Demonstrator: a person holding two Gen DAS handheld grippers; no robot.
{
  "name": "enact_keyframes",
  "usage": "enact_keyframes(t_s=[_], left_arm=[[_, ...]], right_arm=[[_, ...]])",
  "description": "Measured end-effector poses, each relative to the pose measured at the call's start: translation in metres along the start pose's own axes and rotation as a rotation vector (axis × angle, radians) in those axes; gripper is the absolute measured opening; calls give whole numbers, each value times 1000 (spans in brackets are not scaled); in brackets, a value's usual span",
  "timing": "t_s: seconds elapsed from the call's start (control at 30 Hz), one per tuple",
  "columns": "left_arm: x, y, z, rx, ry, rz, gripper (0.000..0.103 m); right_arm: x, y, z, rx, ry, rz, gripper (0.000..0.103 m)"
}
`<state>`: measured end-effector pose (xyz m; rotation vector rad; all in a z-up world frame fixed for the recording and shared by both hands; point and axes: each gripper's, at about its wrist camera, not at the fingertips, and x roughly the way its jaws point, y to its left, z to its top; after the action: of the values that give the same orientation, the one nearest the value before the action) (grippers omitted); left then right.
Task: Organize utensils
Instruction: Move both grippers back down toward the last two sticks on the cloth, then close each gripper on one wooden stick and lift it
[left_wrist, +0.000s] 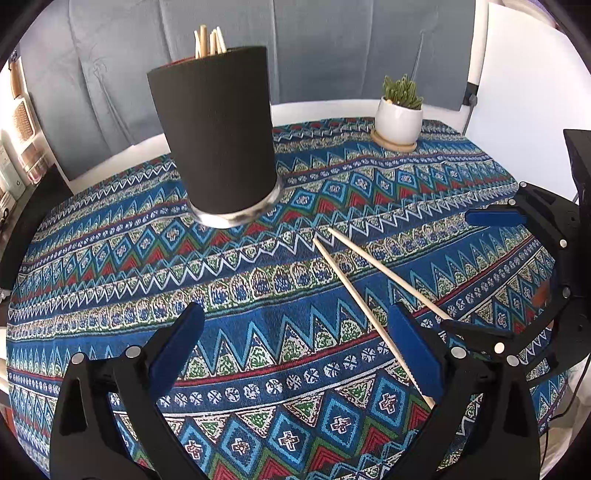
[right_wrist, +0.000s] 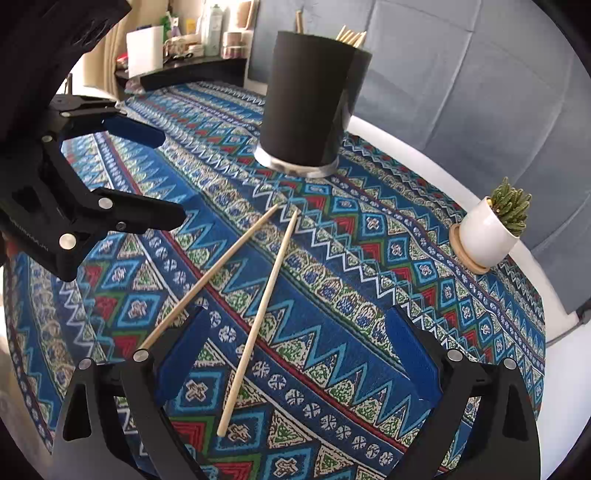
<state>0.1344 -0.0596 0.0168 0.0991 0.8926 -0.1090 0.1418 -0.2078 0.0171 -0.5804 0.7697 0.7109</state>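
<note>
**Two chopsticks left to lift into the black holder**

Two wooden chopsticks lie loose on the patterned tablecloth (right_wrist: 369, 236) covering the table. Their far tips sit close together, pointing toward the black cylindrical holder (left_wrist: 214, 136), and their near ends splay apart. The holder stands upright and already has several chopsticks poking out of its top (left_wrist: 208, 40).

Both grippers have their fingers spread wide and empty. The right gripper (right_wrist: 295, 354) hovers low over the pair: the right-hand chopstick (right_wrist: 258, 317) runs between its blue pads, while the left-hand chopstick (right_wrist: 207, 280) passes just under its left finger (right_wrist: 181, 354). The left gripper (left_wrist: 295, 347) hangs close by on the other side, nothing between its fingers.

The right gripper looks best placed for the pick. Good practice would be to centre the pads on one stick, near the middle of its length so it does not tip, and close squarely across it. The thin stick lying flat on cloth could roll or slip, and the fingers could snag the fabric. A small potted succulent (left_wrist: 399, 118) stands well clear at the table's far edge.
</note>
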Motion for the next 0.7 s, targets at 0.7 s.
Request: enact_keyframes(t_s=[0.7], left_arm=[[51, -23, -6, -103, 140, 33, 98]], right_arm=[[46, -43, -10, 61, 125, 217, 96]])
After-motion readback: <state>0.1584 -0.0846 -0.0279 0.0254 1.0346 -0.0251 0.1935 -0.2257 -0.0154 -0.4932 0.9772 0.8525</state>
